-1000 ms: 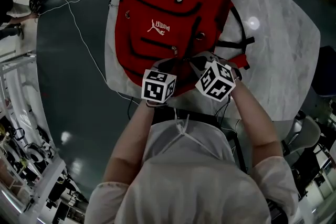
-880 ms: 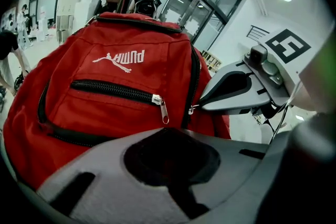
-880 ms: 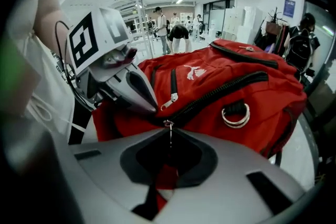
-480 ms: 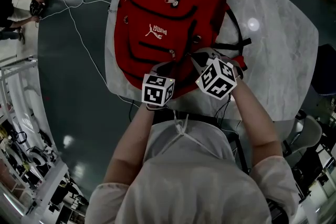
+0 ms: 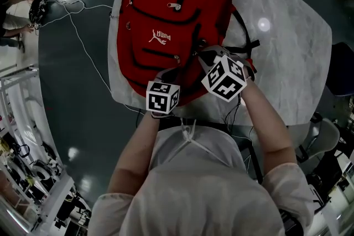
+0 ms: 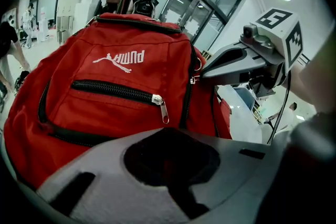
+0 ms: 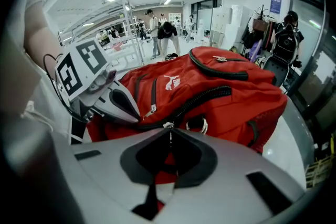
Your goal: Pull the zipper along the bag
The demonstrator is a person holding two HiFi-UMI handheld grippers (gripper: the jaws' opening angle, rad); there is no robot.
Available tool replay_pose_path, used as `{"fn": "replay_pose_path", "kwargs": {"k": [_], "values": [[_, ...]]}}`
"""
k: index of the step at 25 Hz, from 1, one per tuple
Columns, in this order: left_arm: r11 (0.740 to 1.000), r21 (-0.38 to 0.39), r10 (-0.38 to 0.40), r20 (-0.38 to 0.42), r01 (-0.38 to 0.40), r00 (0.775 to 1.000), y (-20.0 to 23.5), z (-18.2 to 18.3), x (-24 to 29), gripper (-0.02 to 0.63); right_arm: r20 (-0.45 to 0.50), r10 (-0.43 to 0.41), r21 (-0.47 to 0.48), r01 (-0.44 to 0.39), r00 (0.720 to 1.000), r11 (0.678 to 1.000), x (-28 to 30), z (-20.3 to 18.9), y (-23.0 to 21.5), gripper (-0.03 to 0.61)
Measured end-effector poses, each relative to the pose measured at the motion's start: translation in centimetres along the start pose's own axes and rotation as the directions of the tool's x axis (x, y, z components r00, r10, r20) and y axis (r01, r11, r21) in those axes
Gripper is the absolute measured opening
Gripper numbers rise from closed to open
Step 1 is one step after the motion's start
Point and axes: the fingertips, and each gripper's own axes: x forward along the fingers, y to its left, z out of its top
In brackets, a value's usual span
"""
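At the bottom of the head view a pale-sleeved person (image 5: pixel 193 185) is seen from above, with both arms stretched up the frame. The left gripper (image 6: pixel 168 131) is held at the near end of the red backpack (image 5: pixel 166 14). Its jaws are closed on the fabric there, just below a front pocket zipper (image 6: pixel 113 91) whose silver tab (image 6: pixel 164 110) hangs loose.

Just right of it, the right gripper (image 7: pixel 169 131) is closed on the thin zipper pull (image 7: pixel 169 139), which is pinched between the jaws. The slider (image 7: pixel 168 125) is seen right at the jaw tips, at the near end of the black main zipper (image 7: pixel 205 99). From there the zipper curves away to the upper right of the right gripper view. A metal ring (image 7: pixel 202 124) is seen just right of the slider.

The backpack is laid flat on a white marble table (image 5: pixel 287 47), in the upper middle of the head view, with its white logo (image 5: pixel 160 36) facing up. A black strap (image 5: pixel 246 36) is spread over the table to its right.

Beyond the table's left edge a white cable (image 5: pixel 83 36) is trailed across the dark floor (image 5: pixel 72 96) towards the upper left corner. Other people (image 7: pixel 168 34) are seen far off in the right gripper view.
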Motion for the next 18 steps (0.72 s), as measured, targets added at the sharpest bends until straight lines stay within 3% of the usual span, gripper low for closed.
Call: {"fn": "replay_pose_path", "kwargs": {"k": [18], "values": [[1.0,0.007,-0.001,0.006,0.001,1.0,0.0,-0.1,-0.1,0.018,-0.025,-0.05,-0.078,0.048,0.998,0.996,-1.5,1.5,-2.2,0.028]]}}
